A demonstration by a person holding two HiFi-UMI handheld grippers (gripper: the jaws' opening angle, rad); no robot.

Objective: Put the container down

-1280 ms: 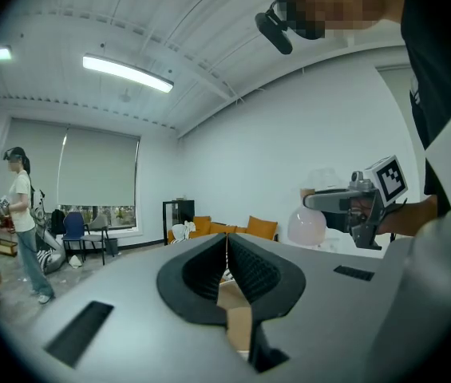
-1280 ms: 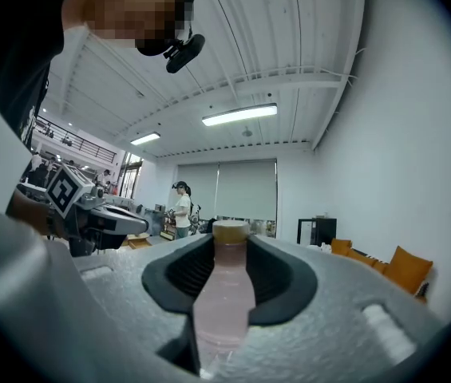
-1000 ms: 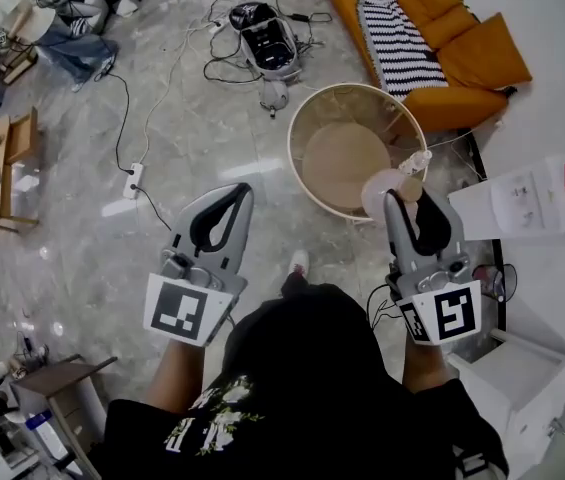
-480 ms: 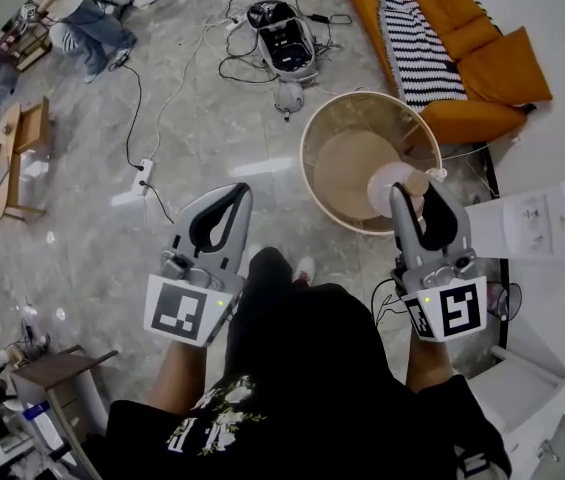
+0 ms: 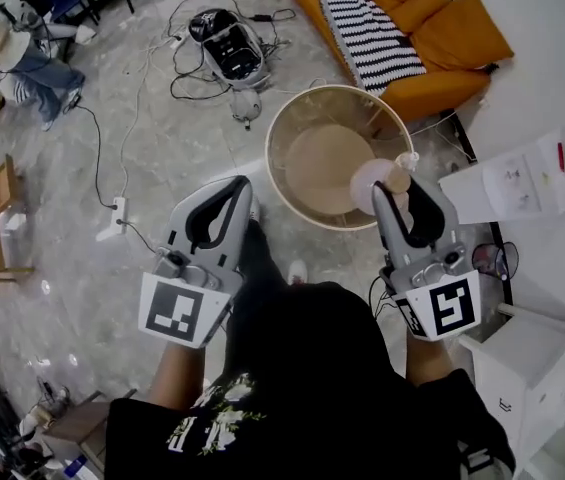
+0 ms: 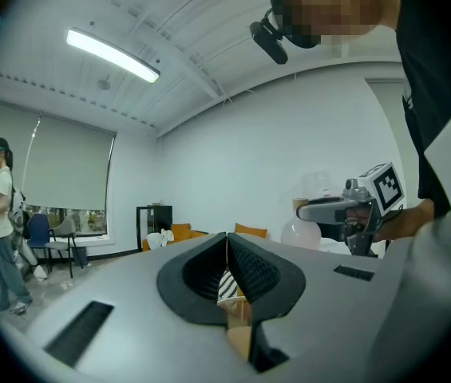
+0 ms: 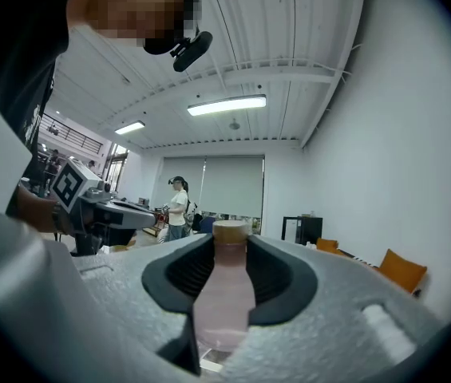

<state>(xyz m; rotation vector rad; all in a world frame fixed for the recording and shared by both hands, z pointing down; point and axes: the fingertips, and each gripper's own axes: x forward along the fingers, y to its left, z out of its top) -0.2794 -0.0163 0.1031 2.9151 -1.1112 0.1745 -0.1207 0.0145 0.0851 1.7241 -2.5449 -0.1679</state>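
Pale pink translucent bottle with tan stopper (image 7: pixel 223 294) clamped between part-open jaws of right gripper (image 5: pixel 403 200), held in the air, seen from above against the near rim of round beige basket (image 5: pixel 284 118). Carry step; set-down not yet done, probably needs lowering onto a firm surface before release. Left gripper (image 5: pixel 225 204) closed tight, empty.

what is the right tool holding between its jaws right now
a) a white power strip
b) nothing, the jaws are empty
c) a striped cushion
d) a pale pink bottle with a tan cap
d: in the right gripper view, the right tool has its jaws closed on the pale pink bottle, which stands upright between them.
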